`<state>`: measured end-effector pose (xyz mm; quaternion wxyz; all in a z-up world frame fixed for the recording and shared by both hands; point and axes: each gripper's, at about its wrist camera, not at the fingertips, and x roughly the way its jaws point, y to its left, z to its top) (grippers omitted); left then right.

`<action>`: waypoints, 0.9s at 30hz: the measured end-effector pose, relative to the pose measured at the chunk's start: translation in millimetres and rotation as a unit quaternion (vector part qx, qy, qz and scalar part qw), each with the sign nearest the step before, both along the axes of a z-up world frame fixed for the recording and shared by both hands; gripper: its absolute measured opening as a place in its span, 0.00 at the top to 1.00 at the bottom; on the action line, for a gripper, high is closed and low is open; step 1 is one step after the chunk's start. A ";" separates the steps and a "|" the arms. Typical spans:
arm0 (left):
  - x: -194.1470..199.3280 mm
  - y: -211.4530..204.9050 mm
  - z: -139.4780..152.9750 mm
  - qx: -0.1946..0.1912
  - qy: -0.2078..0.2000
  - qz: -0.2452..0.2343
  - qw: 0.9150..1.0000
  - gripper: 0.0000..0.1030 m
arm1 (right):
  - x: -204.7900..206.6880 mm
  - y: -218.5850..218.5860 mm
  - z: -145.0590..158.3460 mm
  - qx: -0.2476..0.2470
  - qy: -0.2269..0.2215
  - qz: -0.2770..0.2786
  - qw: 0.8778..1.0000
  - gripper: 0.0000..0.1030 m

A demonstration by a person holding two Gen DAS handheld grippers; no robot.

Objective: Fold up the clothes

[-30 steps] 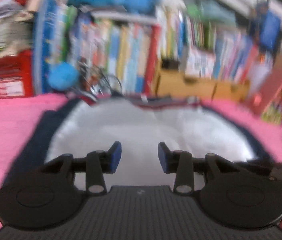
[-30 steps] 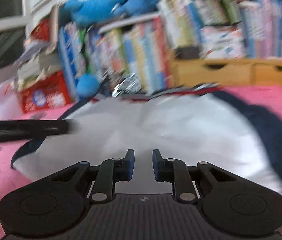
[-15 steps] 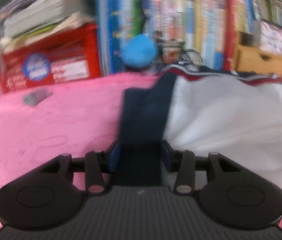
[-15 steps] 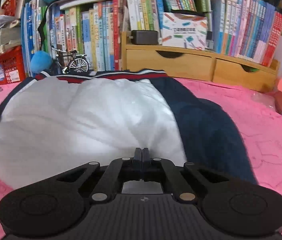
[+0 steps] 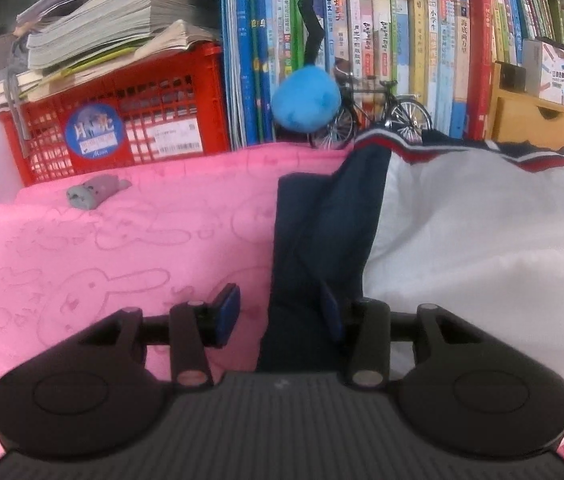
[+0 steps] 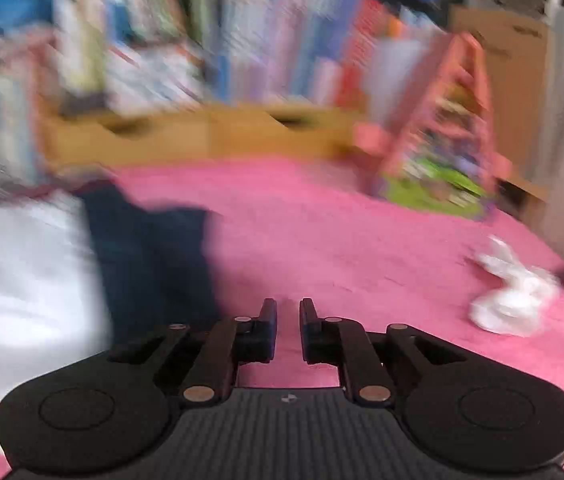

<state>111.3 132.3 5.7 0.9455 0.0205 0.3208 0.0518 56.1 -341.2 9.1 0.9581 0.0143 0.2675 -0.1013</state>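
Spreading wide at the bottom of the left wrist view, the left hand-held gripper has its fingers well apart, and the navy sleeve of the garment runs between them, lying against the right blue pad while the left pad sits clear of it over the pink towel; nothing is clamped. To the right of the sleeve the white body of the garment is spread flat on the towel, its far edge trimmed with red and navy stripes. Further back on the towel lies a small grey toy, and behind it stand a red crate stacked with papers, a blue plush ball, a model bicycle and a row of upright books. In the right wrist view, which is heavily blurred, the right hand-held gripper shows only a narrow gap between its fingers and holds nothing, hovering over bare pink towel just right of the garment's other navy sleeve. A crumpled white scrap, perhaps plastic or tissue, lies off to the right, with wooden drawers and a pink rack beyond.
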 end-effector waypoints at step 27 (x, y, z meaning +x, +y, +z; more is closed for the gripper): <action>-16.5 -7.9 36.3 -0.010 -0.052 0.019 0.998 0.65 | 99.0 68.7 -37.0 0.057 0.029 0.152 0.986 0.98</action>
